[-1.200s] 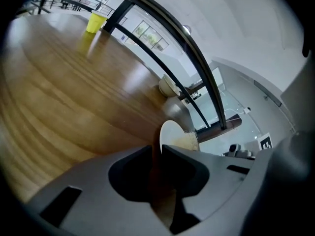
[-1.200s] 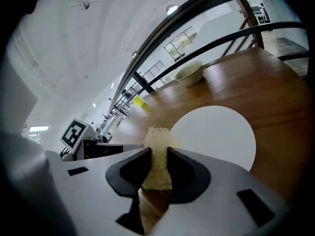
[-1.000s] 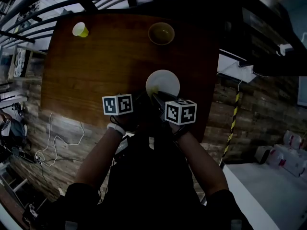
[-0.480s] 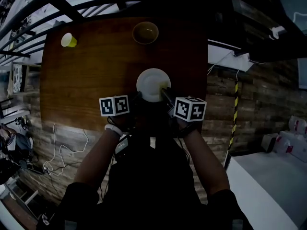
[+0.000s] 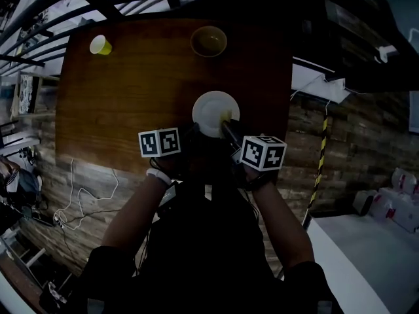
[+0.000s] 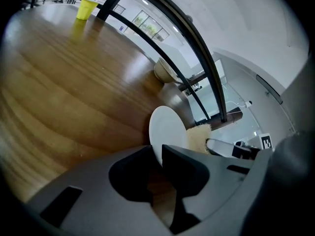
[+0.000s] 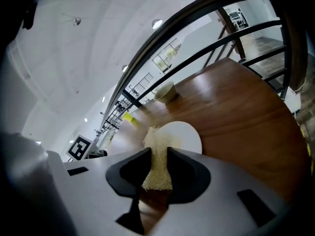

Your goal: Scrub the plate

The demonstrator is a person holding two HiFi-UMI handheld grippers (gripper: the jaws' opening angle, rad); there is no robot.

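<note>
A white plate (image 5: 214,111) (image 6: 167,132) (image 7: 184,135) is held above the brown table (image 5: 144,90), tilted on edge. My left gripper (image 5: 194,136) (image 6: 158,154) is shut on the plate's near rim. A pale yellow scrub sponge (image 7: 157,156) (image 6: 198,137) (image 5: 226,116) sits in my right gripper (image 5: 226,128) (image 7: 158,162), which is shut on it. The sponge's far end rests against the plate's face at its right side.
A yellow cup (image 5: 99,44) (image 6: 87,8) (image 7: 128,117) stands at the table's far left corner. An olive bowl (image 5: 209,41) (image 6: 165,72) (image 7: 165,91) sits at the far middle. Black railing bars (image 6: 197,48) cross overhead. A white cable (image 5: 78,195) lies on the floor at left.
The plate and both grippers have stayed together near the table's front edge; the sponge has shifted from the plate's left part to its right side.
</note>
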